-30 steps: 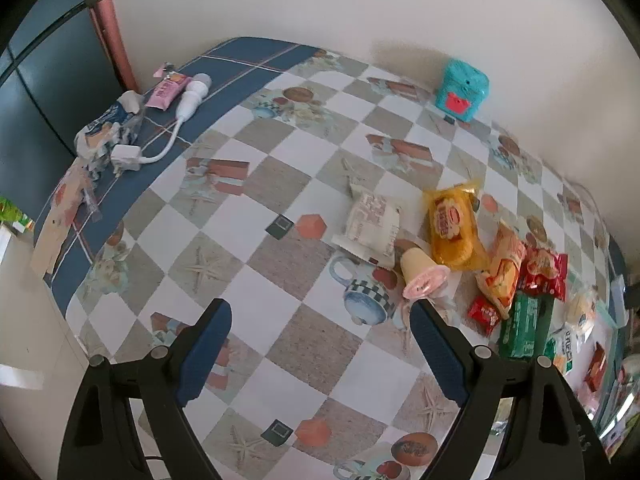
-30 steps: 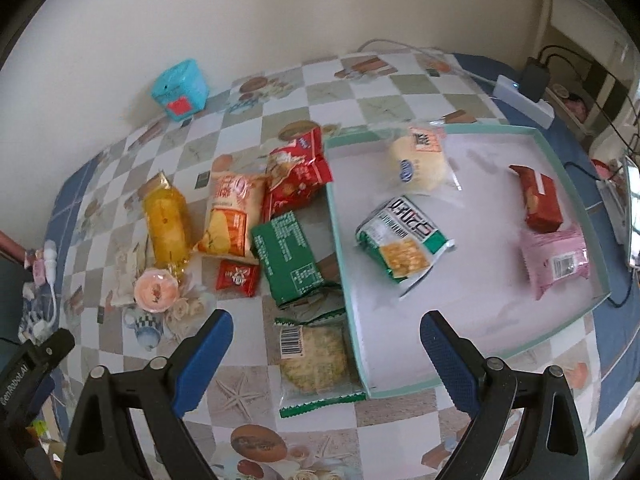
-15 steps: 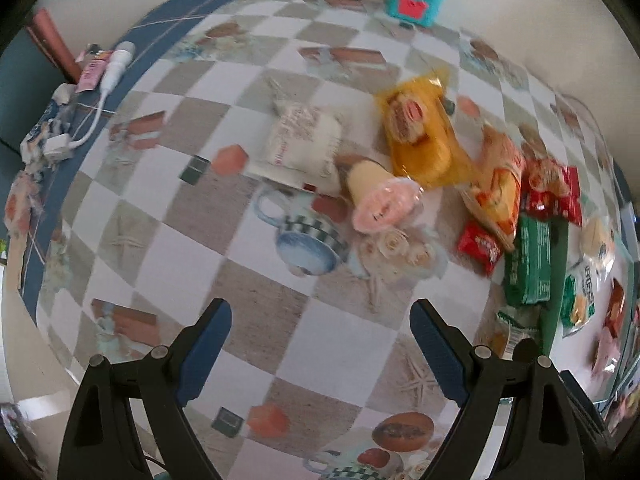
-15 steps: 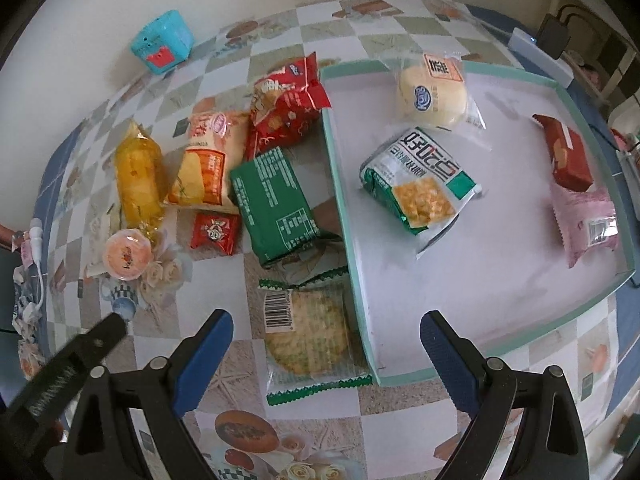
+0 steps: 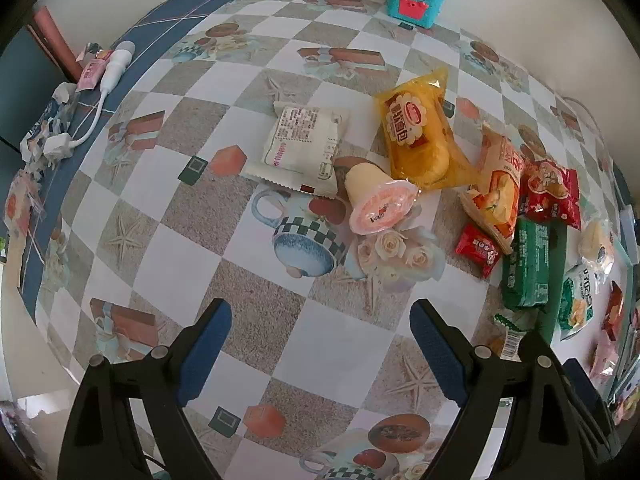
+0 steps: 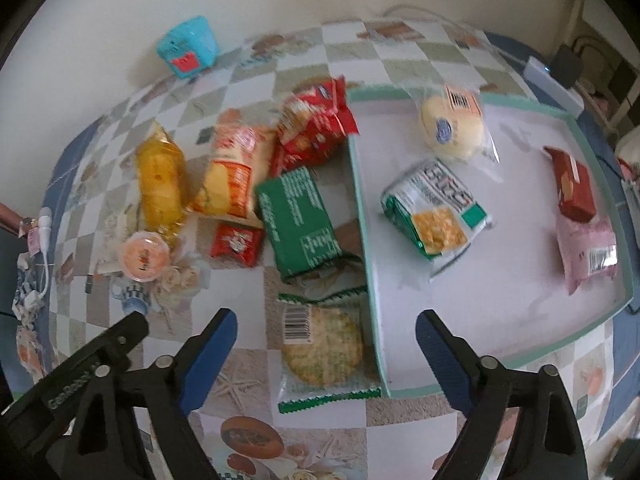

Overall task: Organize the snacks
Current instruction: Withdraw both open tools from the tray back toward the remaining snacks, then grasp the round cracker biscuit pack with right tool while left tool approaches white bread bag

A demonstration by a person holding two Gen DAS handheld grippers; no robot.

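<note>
we hover both grippers over loose snacks on the worktop (image 5: 200, 264), left gripper (image 5: 320, 344) jaws wide and empty, right gripper (image 6: 325, 350) jaws just narrowed slightly, still empty; next we likely lower onto the cracker pack (image 6: 322, 346) beside the tray (image 6: 370, 264).

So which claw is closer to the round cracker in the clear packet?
Right. The right claw hangs just above the cracker packet, which lies between its open jaws. The left claw is off to the side, over bare tablecloth near the jelly cup.

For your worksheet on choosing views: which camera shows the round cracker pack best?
The right wrist view: the round cracker pack lies whole beside the tray. The left wrist view shows only its barcode end.
</note>
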